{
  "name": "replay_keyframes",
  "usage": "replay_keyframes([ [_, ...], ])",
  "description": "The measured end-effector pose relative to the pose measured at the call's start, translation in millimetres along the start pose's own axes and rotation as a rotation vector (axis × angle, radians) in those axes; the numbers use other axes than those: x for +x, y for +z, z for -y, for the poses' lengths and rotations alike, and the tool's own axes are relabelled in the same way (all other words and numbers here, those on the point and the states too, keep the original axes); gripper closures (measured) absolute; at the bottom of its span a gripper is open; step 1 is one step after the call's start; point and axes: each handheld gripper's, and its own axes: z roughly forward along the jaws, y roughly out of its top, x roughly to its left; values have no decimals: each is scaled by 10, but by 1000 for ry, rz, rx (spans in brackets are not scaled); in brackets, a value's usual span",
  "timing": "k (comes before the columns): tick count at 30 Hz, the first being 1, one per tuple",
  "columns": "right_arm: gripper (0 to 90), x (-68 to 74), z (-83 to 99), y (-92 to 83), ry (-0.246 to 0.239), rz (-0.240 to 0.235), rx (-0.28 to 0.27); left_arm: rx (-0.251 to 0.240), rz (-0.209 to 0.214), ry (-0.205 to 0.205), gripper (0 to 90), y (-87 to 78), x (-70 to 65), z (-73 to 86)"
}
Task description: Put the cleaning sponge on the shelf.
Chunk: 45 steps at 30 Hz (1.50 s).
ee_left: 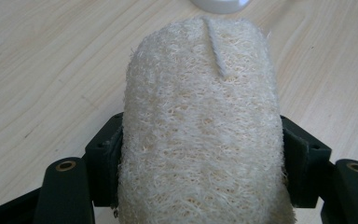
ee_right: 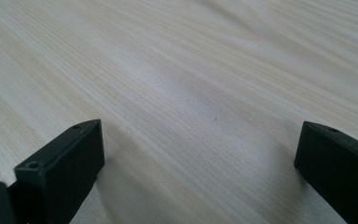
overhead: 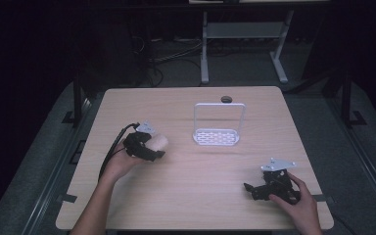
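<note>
Cream-coloured, coarse and fibrous, the loofah sponge point(ee_left: 200, 135) is an oblong pad with rounded ends, its surface a mat of tangled pale strands; a twisted cord loop point(ee_left: 216, 51) of the same colour is stitched along its far end. In the left gripper view it lies lengthwise between the two matte black jaws, which press against its long sides with their dark pads, so the left gripper point(overhead: 144, 146) has a firm hold of it while standing fairly wide. From the high view the sponge's far end sticks out to the right of that gripper, above the left part of the table.

The table point(overhead: 186, 196) is a pale wood-grain top with rounded corners and fine straight streaks running along it. Near its far middle stands a white rack point(overhead: 217, 126): a perforated, slotted base with a thin wire hoop rising upright over it. Just beyond it a small dark round port point(overhead: 226, 99) sits in the tabletop. The room around is dim, with grey floor, loose cables and the white legs of another table farther back.

The right gripper point(overhead: 262, 188) sits low at the near right of the table, well apart from the sponge. Its black jaws are spread wide over bare wood with nothing between them.
</note>
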Motion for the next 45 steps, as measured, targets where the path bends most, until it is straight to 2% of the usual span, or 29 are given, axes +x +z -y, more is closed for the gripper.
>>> replay_keyframes([
  [5, 12, 0, 0, 0, 0, 0, 0, -19, 17, 8, 293, 5, -61, -79],
  [13, 12, 0, 0, 0, 0, 0, 0, -25, 21, 24, 293, 40, -107, -152],
  [24, 12, 0, 0, -1, 0, 0, 0, -32, 41, 47, 293, 131, -202, -301],
  [32, 12, 0, 0, -1, 0, 0, 0, -48, 65, 43, 293, 199, -271, -380],
  [34, 12, 0, 0, 0, 0, 0, 0, -45, 67, 57, 293, 216, -293, -417],
  [36, 12, 0, 0, -1, 0, 0, 0, -52, 72, 51, 294, 224, -309, -435],
  [45, 12, 0, 0, -1, -1, 1, 1, -58, 86, 75, 293, 303, -393, -570],
])
